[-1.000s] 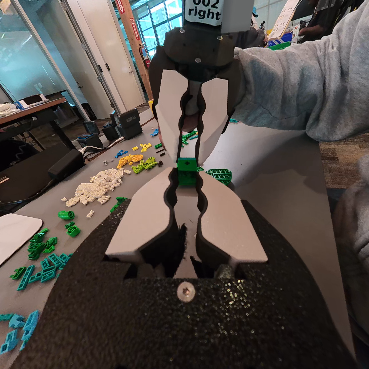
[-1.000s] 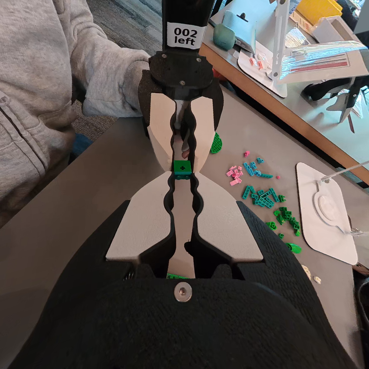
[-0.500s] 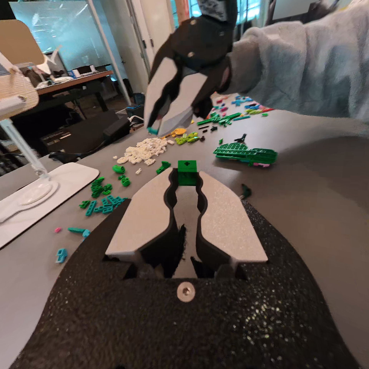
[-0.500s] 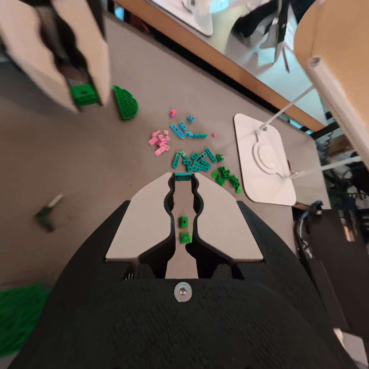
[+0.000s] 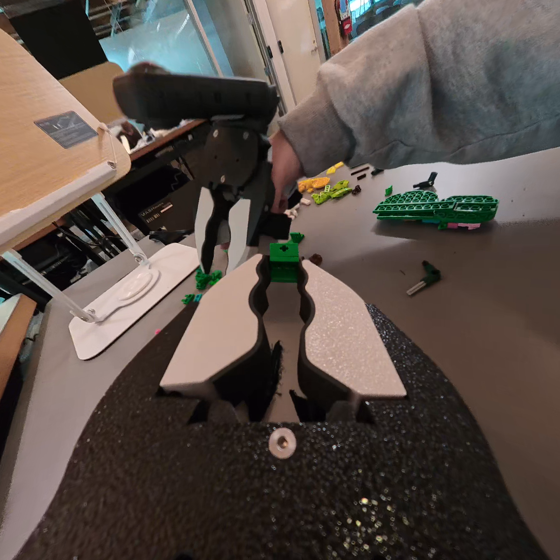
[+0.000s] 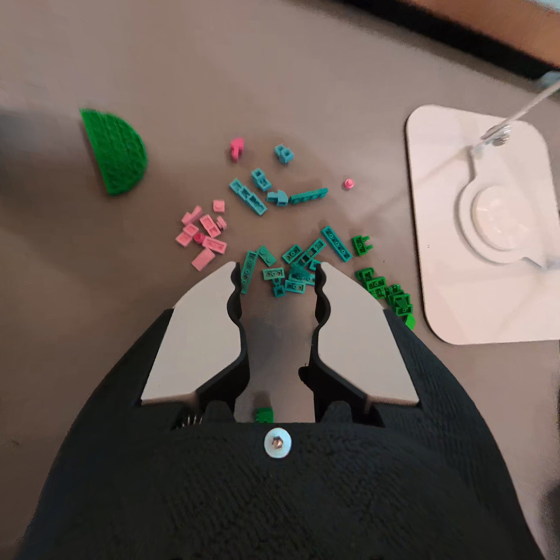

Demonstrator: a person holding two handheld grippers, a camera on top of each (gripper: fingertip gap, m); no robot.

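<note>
Hovering with fingers spread now, the right gripper (image 6: pixel 277 266) has let its teal bit go over the teal bricks (image 6: pixel 292 272); left gripper (image 5: pixel 283 266) stays clamped on the green brick stack (image 5: pixel 284 262).

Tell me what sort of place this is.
Probably an office or lab workspace: a grey table strewn with sorted toy bricks, a white stand base, desks and glass partitions behind.
</note>
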